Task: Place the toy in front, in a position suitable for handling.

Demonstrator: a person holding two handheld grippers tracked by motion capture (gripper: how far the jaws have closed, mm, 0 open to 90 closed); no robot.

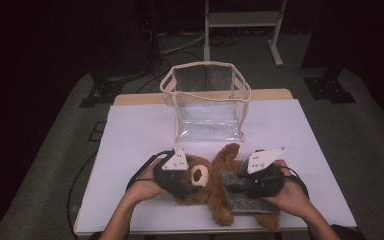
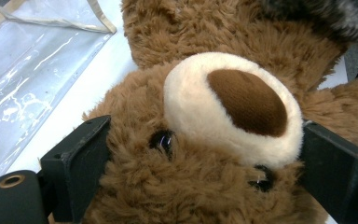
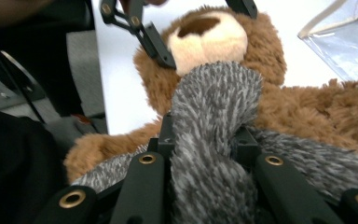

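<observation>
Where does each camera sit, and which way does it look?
High view: above the person's side, looking down at the table; forearms and both claws show.
Left gripper view: on the left claw, facing the teddy bear; jaws grip its head.
Right gripper view: on the right claw, pinching the grey cloth.
Shared: bear and clear bag.

you have one brown teddy bear (image 1: 215,182), one grey fuzzy cloth (image 1: 245,197), one clear bag (image 1: 207,102), and two hand-held grippers: left hand-held gripper (image 1: 192,189), right hand-held gripper (image 1: 236,189).

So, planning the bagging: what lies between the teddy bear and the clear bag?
Bare white table between teddy bear and clear bag, in the high view.
</observation>
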